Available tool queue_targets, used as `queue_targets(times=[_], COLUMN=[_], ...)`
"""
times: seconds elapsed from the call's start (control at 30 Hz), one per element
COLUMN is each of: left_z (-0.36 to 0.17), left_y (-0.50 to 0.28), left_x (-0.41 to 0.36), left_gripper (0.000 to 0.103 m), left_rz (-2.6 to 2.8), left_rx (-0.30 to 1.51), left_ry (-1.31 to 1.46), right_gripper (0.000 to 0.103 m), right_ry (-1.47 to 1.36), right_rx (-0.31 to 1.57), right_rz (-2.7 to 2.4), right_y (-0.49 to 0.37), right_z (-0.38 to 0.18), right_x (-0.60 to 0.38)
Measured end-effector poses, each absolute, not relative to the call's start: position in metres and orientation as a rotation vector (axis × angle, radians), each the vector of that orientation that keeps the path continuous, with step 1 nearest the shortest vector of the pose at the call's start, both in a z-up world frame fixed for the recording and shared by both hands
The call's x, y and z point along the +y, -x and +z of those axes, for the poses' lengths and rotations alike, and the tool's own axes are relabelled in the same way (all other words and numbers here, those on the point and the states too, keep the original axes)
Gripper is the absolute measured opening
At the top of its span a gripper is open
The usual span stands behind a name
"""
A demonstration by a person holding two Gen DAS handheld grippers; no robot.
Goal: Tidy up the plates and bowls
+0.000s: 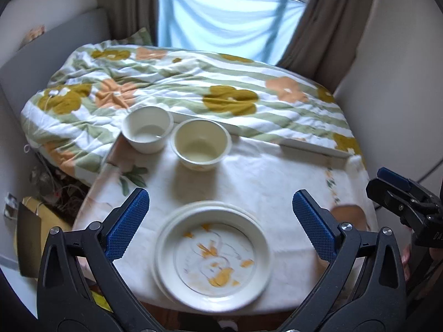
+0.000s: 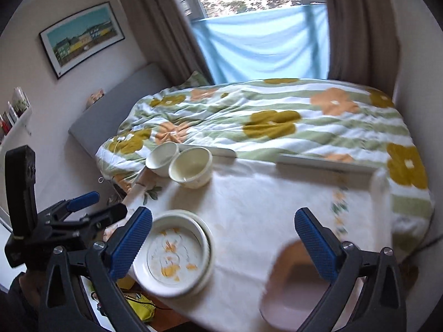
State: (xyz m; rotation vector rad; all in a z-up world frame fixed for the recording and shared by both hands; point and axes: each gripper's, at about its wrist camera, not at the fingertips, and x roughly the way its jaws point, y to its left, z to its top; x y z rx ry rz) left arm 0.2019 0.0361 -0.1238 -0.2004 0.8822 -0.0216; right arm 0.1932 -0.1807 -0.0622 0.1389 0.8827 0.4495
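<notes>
Cream plates (image 1: 213, 251) with orange flower prints sit stacked on the tabletop (image 1: 263, 182). Two bowls (image 1: 201, 144) behind look empty. Both grippers' jaws gape open, holding nothing

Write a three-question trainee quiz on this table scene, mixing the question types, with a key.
1. True or false: the two bowls stand at the far side of the table, near the bed.
2. The flowered plate is: A) alone, B) on top of other plates, C) inside a bowl.
3. Fill in: the pink dish sits between the fingers of the ____ hand-held gripper.

Key
1. True; they stand side by side.
2. B.
3. Right. Its jaws are open, as are those of the left hand-held gripper.
</notes>
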Motion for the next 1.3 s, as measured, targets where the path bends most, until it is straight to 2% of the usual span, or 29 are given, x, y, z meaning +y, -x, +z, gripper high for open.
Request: queue_targets(times=[0.2, 0.37, 0.47, 0.5, 0.63, 0.67, 0.8, 0.87, 0.93, 0.97, 1.0, 1.03, 1.13, 1.3], left_z=[-0.157, -0.212, -0.242, -0.252, -0.278, -0.284, -0.3, -0.305, -0.307, -0.308, -0.307, -0.306, -0.304, -0.301], left_y=[-0.264, -0.311, -0.332, -0.34, -0.363, -0.369, -0.385, -0.392, -0.397, -0.399, -0.399, -0.401, -0.407, -0.408], left_x=[0.104, 0.131, 0.129, 0.128, 0.128, 0.128, 0.125, 0.122, 0.121, 0.12, 0.12, 0.119, 0.115, 0.113], left_gripper=[0.103, 0.103, 0.094, 0.089, 0.067, 0.064, 0.056, 0.047, 0.033, 0.031, 0.023, 0.017, 0.015, 0.015], left_rz=[-0.02, -0.028, -0.046, -0.049, -0.063, -0.065, -0.067, -0.072, -0.078, -0.083, -0.089, -0.099, -0.107, -0.112], left_rx=[0.973, 1.086, 1.141, 1.16, 1.207, 1.22, 1.25, 1.259, 1.261, 1.259, 1.255, 1.248, 1.248, 1.242], left_ry=[0.344, 0.395, 0.395, 0.393, 0.39, 0.39, 0.381, 0.368, 0.367, 0.37, 0.37, 0.37, 0.329, 0.32], right_gripper=[0.103, 0.102, 0.1, 0.099, 0.081, 0.075, 0.061, 0.053, 0.048, 0.043, 0.04, 0.032, 0.02, 0.017], right_ry=[-0.162, -0.131, -0.154, -0.159, -0.148, -0.146, -0.158, -0.168, -0.173, -0.174, -0.175, -0.178, -0.182, -0.177], right_rx=[0.994, 1.103, 1.165, 1.179, 1.234, 1.245, 1.288, 1.298, 1.302, 1.304, 1.305, 1.307, 1.315, 1.312], right_rz=[0.441, 0.405, 0.399, 0.4, 0.409, 0.411, 0.427, 0.43, 0.434, 0.436, 0.439, 0.442, 0.448, 0.441], right_y=[-0.261, -0.309, -0.331, -0.336, -0.353, -0.355, -0.368, -0.373, -0.377, -0.378, -0.38, -0.382, -0.384, -0.383], right_z=[-0.095, -0.144, -0.173, -0.181, -0.203, -0.207, -0.224, -0.23, -0.233, -0.233, -0.234, -0.235, -0.237, -0.237], right_x=[-0.127, -0.09, -0.077, -0.073, -0.058, -0.055, -0.049, -0.048, -0.047, -0.047, -0.047, -0.046, -0.045, -0.045])
